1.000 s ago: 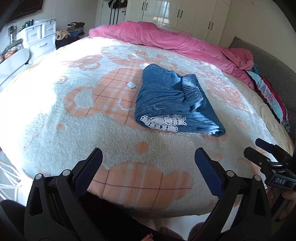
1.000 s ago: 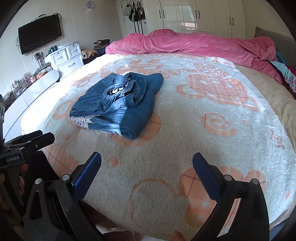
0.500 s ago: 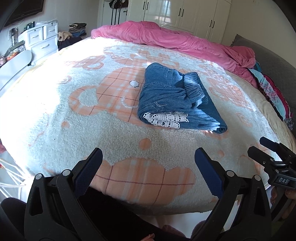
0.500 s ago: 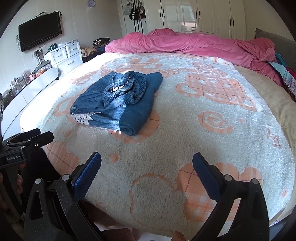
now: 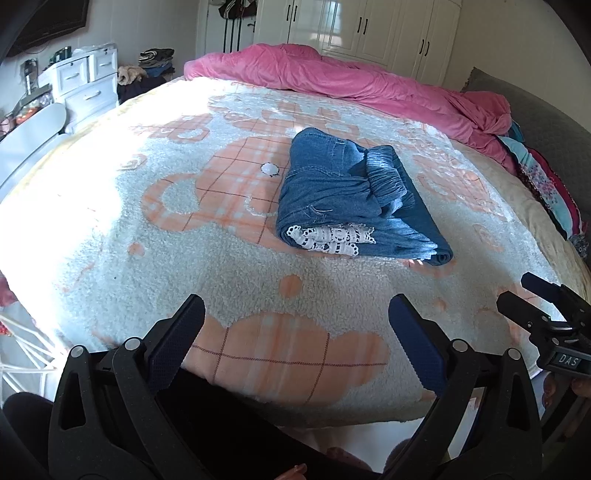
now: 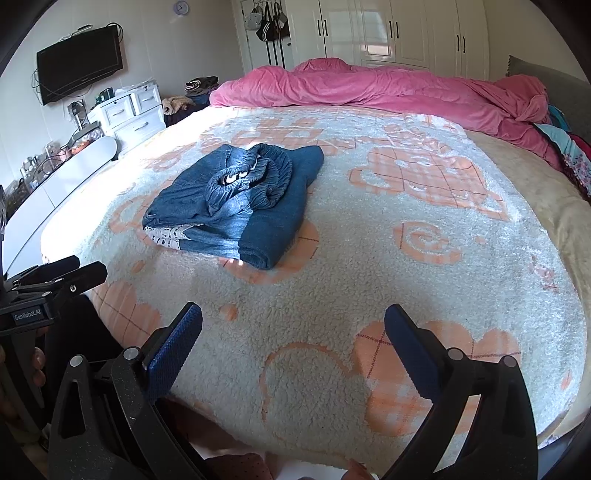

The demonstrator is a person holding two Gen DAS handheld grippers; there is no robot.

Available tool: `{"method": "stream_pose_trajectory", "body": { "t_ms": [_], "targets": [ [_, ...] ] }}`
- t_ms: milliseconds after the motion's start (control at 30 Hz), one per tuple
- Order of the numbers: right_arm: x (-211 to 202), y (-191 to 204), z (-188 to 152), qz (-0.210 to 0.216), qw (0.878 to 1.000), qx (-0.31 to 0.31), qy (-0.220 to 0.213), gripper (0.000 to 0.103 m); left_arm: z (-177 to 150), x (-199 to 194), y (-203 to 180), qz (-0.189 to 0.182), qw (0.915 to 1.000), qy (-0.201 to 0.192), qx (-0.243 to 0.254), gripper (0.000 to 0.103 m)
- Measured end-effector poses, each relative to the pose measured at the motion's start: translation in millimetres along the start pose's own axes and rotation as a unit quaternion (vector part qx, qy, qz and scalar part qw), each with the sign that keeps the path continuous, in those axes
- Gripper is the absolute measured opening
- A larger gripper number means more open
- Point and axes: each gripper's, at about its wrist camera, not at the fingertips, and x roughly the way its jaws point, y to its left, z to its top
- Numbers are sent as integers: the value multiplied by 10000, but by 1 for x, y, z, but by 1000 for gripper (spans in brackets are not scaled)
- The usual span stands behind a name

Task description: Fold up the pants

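Observation:
Blue denim pants [image 5: 347,195] lie folded into a compact bundle on the fleece blanket [image 5: 184,240], with white lace trim at the near edge and the gathered waistband on top. The right wrist view has the same pants [image 6: 240,206] left of centre. My left gripper [image 5: 295,317] hangs open over the bed's near edge, well short of the pants, nothing between its fingers. My right gripper [image 6: 291,325] is also open and empty, apart from the pants. Each gripper shows at the edge of the other's view.
A pink duvet [image 5: 351,81] is heaped along the far side of the bed. Patterned clothes [image 5: 546,184] lie at the right edge by a grey headboard. White drawers [image 6: 129,110] and a wall television [image 6: 79,70] stand to the left; wardrobes [image 6: 388,33] behind.
Both grippers have drawn back a little from the bed and stayed open. The folded pants have not moved.

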Motion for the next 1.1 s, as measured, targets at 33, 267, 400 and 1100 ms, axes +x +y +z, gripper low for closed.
{"method": "stream_pose_trajectory", "body": {
  "t_ms": [33, 267, 400, 1100],
  "targets": [
    [0, 0, 0, -1, 10000, 3, -3, 98, 0, 0, 0, 11, 10000, 2, 7, 93],
    [-1, -1, 0, -2, 10000, 4, -14, 98, 0, -1, -2, -103, 9999, -8, 30, 93],
    [-3, -1, 0, -14, 10000, -9, -32, 98, 1, -1, -3, -80, 10000, -11, 45, 93],
    [-3, -3, -2, -72, 10000, 14, -12, 99, -1, 1, -3, -69, 9999, 75, 76, 93]
  ]
}}
